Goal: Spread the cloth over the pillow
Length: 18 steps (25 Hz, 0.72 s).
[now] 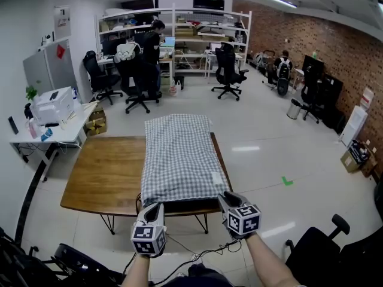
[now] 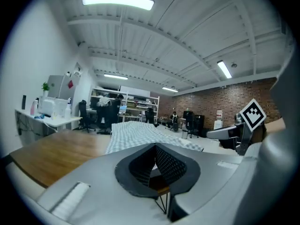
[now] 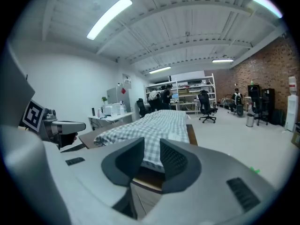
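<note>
A green-and-white checked cloth (image 1: pixel 179 154) lies spread lengthwise over a long raised shape on the right part of the wooden table (image 1: pixel 102 172); the pillow under it is hidden. The cloth's near edge hangs a little over the table's front edge. My left gripper (image 1: pixel 151 207) is just off the cloth's near left corner, its jaws shut tip to tip with nothing between them (image 2: pixel 154 149). My right gripper (image 1: pixel 227 199) is just off the near right corner, open, with a gap between its pads (image 3: pixel 151 146) through which the cloth (image 3: pixel 154 125) shows farther off.
The table's left half is bare wood. A white desk (image 1: pixel 51 130) with a printer stands to the left. Office chairs (image 1: pixel 139 82), shelves and a standing person are at the back. A black chair (image 1: pixel 326 244) is near my right arm.
</note>
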{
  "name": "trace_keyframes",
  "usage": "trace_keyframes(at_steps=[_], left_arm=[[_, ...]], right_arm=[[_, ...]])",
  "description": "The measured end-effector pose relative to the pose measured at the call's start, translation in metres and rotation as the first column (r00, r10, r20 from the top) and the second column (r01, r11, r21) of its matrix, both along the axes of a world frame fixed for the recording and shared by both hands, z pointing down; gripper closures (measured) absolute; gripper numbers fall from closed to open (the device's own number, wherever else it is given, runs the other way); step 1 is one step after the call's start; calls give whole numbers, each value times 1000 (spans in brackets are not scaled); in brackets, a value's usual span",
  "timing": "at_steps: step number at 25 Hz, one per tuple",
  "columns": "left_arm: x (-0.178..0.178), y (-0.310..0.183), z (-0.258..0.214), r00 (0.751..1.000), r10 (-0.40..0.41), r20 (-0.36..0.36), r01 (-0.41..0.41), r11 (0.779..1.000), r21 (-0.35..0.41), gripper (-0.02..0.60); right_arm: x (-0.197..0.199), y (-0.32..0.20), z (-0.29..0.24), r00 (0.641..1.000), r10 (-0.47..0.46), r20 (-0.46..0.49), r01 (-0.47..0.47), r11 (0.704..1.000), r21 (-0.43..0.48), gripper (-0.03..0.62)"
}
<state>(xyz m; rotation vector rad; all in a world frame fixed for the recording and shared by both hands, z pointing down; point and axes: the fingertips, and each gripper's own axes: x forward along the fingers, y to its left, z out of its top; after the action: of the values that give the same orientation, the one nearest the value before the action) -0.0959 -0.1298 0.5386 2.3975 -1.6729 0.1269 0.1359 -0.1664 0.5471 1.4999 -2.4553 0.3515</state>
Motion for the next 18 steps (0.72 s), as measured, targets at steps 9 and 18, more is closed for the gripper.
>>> trace_keyframes(at_steps=[9,18], left_arm=[[36,-25,-135,995,101,-13,-98,986,135,571],[65,-47,-252,986,162,-45,-147,960,238,571]], right_arm=[[-45,-13,-110,995,-90,39,83,982,169,567],[-88,-23,-224,978,-192,81,154,929,338,593]])
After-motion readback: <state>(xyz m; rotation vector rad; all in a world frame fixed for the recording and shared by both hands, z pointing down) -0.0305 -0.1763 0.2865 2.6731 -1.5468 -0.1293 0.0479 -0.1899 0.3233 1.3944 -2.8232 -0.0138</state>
